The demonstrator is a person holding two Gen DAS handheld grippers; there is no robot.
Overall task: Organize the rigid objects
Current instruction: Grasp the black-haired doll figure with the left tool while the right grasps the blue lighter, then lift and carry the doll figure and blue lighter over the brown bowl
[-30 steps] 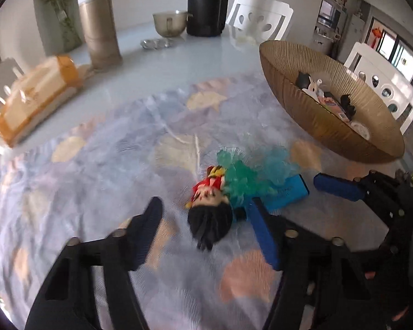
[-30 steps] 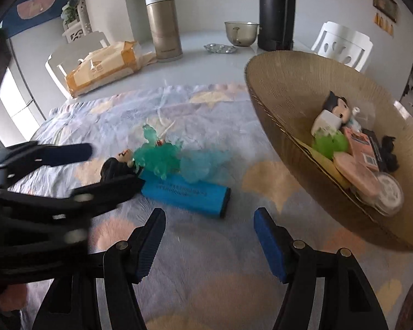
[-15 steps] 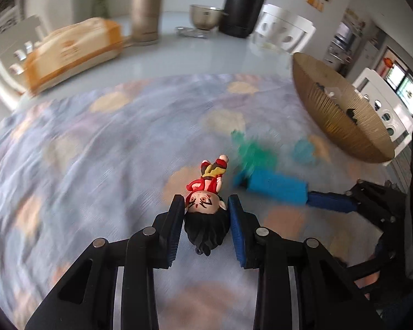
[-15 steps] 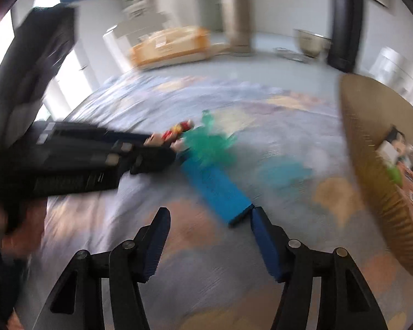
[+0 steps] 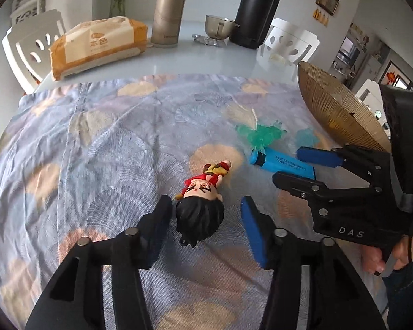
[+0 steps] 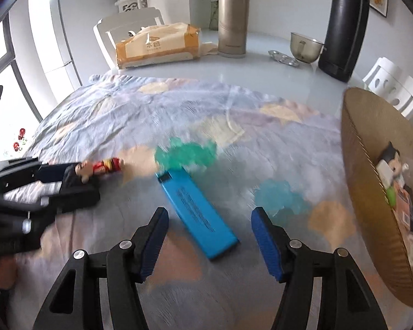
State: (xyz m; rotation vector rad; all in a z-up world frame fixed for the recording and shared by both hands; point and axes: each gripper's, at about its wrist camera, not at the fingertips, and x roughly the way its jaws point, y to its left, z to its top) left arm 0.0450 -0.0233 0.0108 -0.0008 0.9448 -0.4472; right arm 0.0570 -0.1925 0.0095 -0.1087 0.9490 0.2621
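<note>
Two grippers spread wide over toys on the patterned cloth (image 5: 102,143).
The left gripper (image 5: 205,218) straddles the black-haired figurine's (image 5: 202,195) head, gripping nothing. The right gripper (image 6: 209,235) brackets the blue lighter (image 6: 198,213), unclamped. Green translucent toy (image 6: 185,154) touches the lighter's far end; ribbed bowl (image 6: 371,192) at right.

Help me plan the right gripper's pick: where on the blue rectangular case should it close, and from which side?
Grip the blue case across its narrow width, on the two long edges near the middle. It lies flat on the cloth, slanted to the open right gripper, so probably come from above, wrist turned to square the fingers with those edges.
</note>
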